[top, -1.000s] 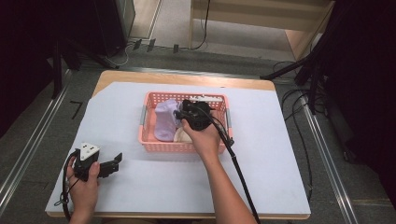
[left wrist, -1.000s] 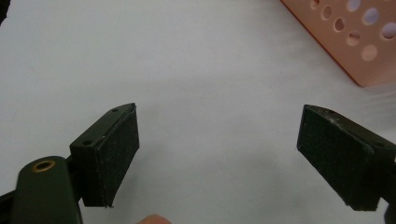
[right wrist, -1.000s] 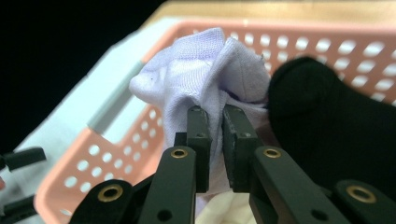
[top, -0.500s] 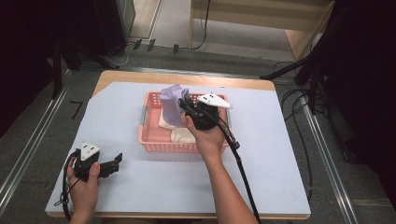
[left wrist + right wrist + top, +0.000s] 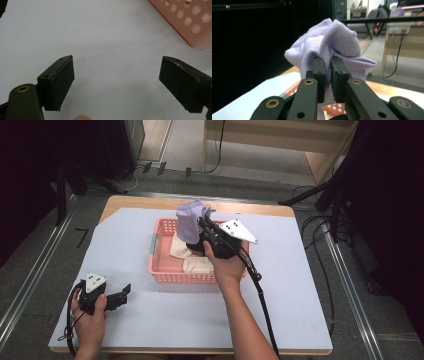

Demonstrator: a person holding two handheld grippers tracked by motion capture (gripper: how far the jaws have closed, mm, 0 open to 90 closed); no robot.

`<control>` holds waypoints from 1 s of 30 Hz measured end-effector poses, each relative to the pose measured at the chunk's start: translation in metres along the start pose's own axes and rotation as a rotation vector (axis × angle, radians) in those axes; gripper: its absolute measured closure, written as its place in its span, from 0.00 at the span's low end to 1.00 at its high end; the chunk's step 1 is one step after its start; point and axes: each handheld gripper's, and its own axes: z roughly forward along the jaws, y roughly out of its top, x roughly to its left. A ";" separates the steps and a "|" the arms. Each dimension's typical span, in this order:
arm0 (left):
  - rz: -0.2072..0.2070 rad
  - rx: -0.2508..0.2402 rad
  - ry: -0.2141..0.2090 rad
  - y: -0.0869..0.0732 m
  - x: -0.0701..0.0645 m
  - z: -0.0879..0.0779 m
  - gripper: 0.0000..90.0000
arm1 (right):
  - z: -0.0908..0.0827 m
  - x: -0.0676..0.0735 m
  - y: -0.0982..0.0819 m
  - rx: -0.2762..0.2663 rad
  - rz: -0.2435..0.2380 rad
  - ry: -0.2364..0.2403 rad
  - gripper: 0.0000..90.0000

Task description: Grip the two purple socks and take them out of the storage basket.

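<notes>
High view, basket: a pink perforated basket (image 5: 165,270) sits mid-bench on a pale sheet (image 5: 300,285), with cream-coloured cloths (image 5: 197,264) lying inside it.
Right tongs (image 5: 202,222): raised above the basket's far side, jaws pinched together on a lavender cloth (image 5: 190,220); in the right gripper view the fabric bunches up around and above the two pads and drapes down behind them.
Lavender cloth, position: clear of the basket floor, hanging from the tongs over the basket's far half.
Left tongs (image 5: 120,295): resting low on the sheet near the bench's front-left corner, well apart from the basket, jaws spread wide with nothing between them (image 5: 117,82); the basket's corner shows at the upper right of the left gripper view.
Step in hand (judgement): lifting one cloth out of the basket.
Next move (judgement): probably carry the cloth clear of the rim to bare sheet and lay it down; the idle left tongs could take a free edge, since the bunched grip leaves the fabric crumpled.
</notes>
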 end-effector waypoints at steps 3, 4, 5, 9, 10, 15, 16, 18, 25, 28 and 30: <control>0.004 -0.005 0.001 0.000 0.000 0.000 0.15 | -0.003 -0.002 0.002 -0.046 -0.019 -0.012 0.93; 0.003 -0.007 0.001 0.000 0.000 -0.001 0.15 | -0.004 -0.002 0.003 -0.051 -0.018 -0.019 0.93; 0.003 -0.007 0.001 0.000 0.000 -0.001 0.15 | -0.004 -0.002 0.003 -0.051 -0.018 -0.019 0.93; 0.000 -0.016 0.003 -0.001 0.000 -0.001 0.15 | -0.009 -0.005 0.007 -0.100 -0.030 -0.035 0.93; 0.002 -0.013 0.002 -0.001 0.000 -0.002 0.15 | -0.011 -0.007 0.009 -0.116 -0.033 -0.044 0.93; 0.004 -0.015 0.003 -0.001 0.000 -0.002 0.15 | -0.016 -0.010 0.013 -0.138 -0.036 -0.059 0.93; 0.003 -0.015 0.002 -0.001 0.000 -0.002 0.15 | -0.018 -0.012 0.015 -0.151 -0.042 -0.066 0.93; 0.002 -0.017 0.002 -0.001 0.000 -0.002 0.15 | -0.019 -0.013 0.016 -0.156 -0.041 -0.071 0.93; -0.001 -0.031 0.005 -0.001 0.000 -0.003 0.15 | -0.031 -0.026 0.025 -0.204 -0.054 -0.115 0.93; -0.003 -0.033 0.003 -0.001 0.000 -0.003 0.15 | -0.035 -0.030 0.027 -0.209 -0.055 -0.131 0.93; -0.003 -0.040 0.009 -0.002 0.000 -0.004 0.15 | -0.038 -0.034 0.029 -0.214 -0.059 -0.143 0.93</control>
